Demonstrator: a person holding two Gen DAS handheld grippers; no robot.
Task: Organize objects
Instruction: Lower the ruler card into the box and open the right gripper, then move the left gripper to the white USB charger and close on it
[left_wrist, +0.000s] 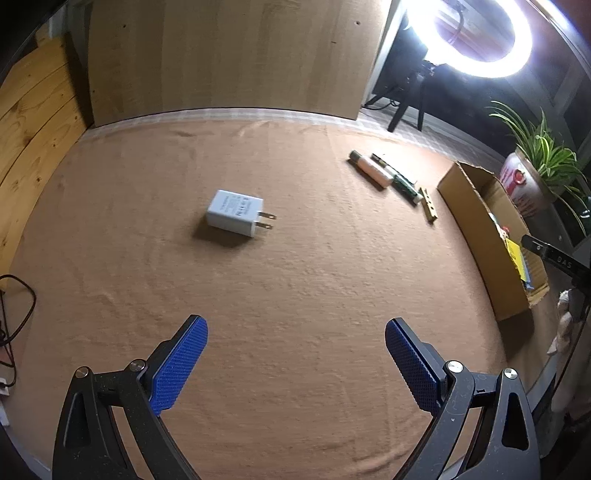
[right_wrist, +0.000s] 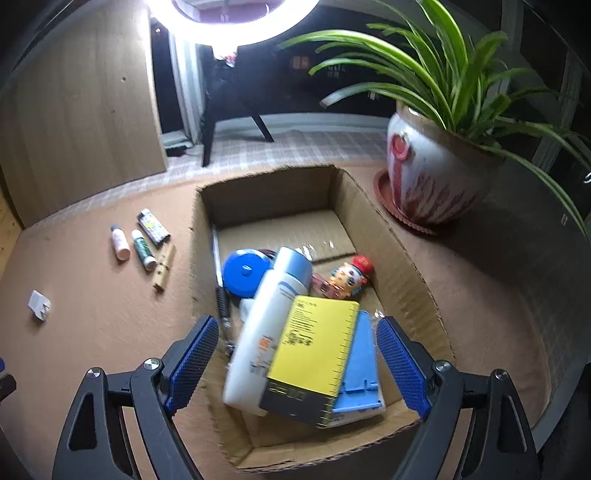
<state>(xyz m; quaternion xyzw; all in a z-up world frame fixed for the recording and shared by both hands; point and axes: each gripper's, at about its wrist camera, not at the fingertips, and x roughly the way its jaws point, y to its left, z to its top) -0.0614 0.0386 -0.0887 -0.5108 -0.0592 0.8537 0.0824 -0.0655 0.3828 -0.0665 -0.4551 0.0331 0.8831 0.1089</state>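
My left gripper (left_wrist: 295, 332) is open over the brown cloth with nothing between its fingers. A white plug charger (left_wrist: 236, 212) lies ahead of it. Farther right lie a pink tube (left_wrist: 371, 171), a green tube (left_wrist: 400, 182) and a small wooden piece (left_wrist: 428, 205). My right gripper (right_wrist: 297, 325) is open above the cardboard box (right_wrist: 402, 251). A yellow packet (right_wrist: 314, 354) lies between the jaws, clear of both pads, on a white bottle (right_wrist: 266, 325). Also in the box are a blue round lid (right_wrist: 242, 273) and a small figurine (right_wrist: 347, 278).
A potted plant (right_wrist: 432, 177) stands just right of the box. A ring light (right_wrist: 229, 22) on a tripod and a wooden board (right_wrist: 74, 122) rise at the back. A patterned lighter (right_wrist: 153, 227) lies by the tubes. A dark cable (left_wrist: 18, 314) hangs at the left edge.
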